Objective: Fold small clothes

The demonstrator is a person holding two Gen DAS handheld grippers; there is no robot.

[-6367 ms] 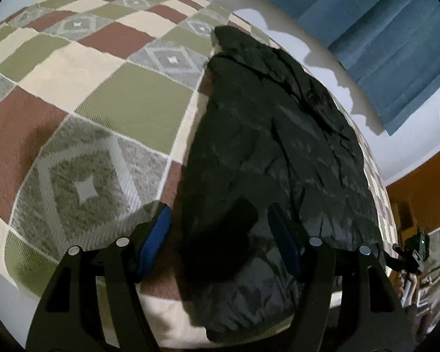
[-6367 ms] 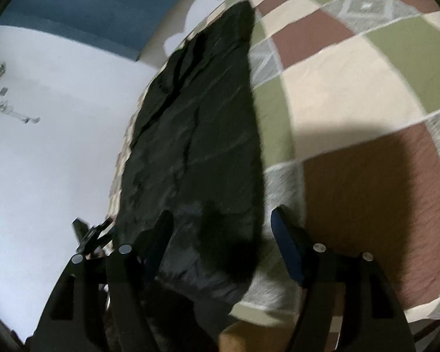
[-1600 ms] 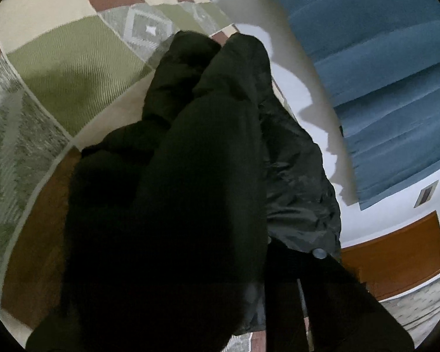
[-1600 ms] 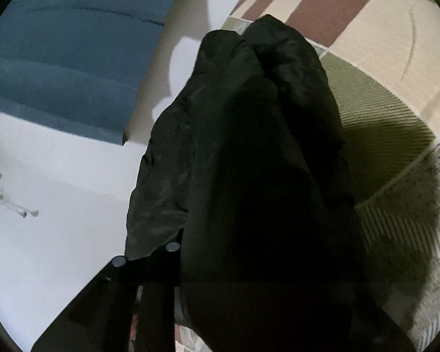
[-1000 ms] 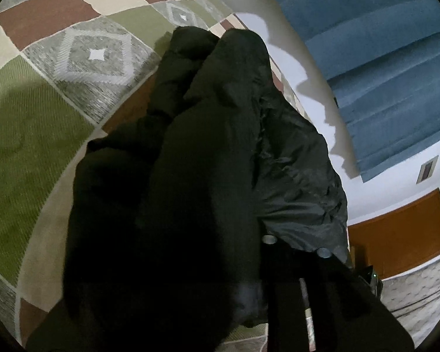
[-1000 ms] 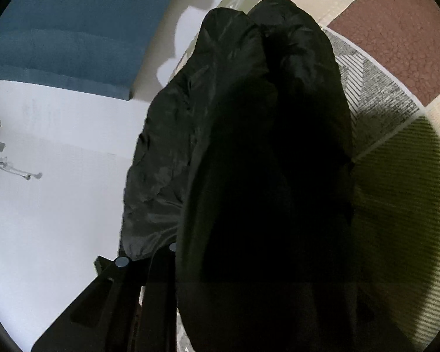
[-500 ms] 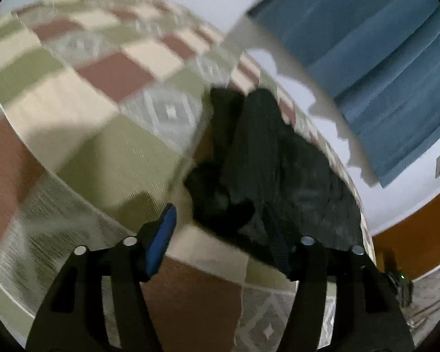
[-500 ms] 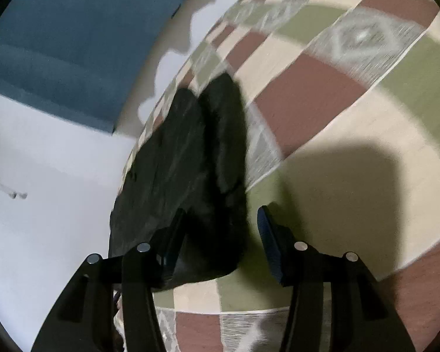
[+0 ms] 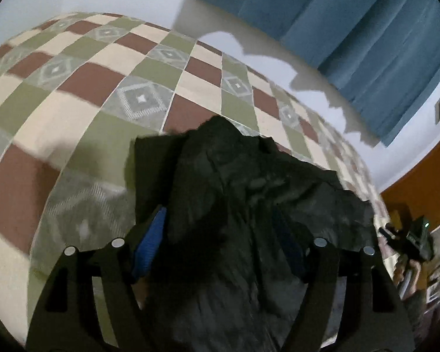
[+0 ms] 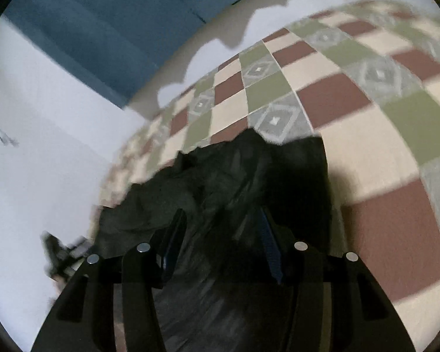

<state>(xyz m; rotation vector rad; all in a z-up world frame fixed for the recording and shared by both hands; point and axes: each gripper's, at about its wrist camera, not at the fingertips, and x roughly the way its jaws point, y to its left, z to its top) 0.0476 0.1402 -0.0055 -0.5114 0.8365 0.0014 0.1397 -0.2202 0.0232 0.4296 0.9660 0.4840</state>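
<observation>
Left tongs [image 9: 220, 243] apart, jaws just opened wider, pressing on nothing. Right tongs [image 10: 220, 240] also apart, just opened, empty. Black garment [image 9: 249, 182] lying crumpled just ahead of and below both tongs, on the checkered blanket [image 9: 82, 108]. Blue curtain [image 9: 352, 29] far beyond.

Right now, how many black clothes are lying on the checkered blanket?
1: a crumpled black garment lies near the checkered blanket's edge, below both open grippers. Another could hide in its folds.

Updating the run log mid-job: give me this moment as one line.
stage: fold laid down | black garment: bunched on checkered blanket | left hand-held gripper: open, just opening, above garment | right hand-held gripper: open, just opened
</observation>
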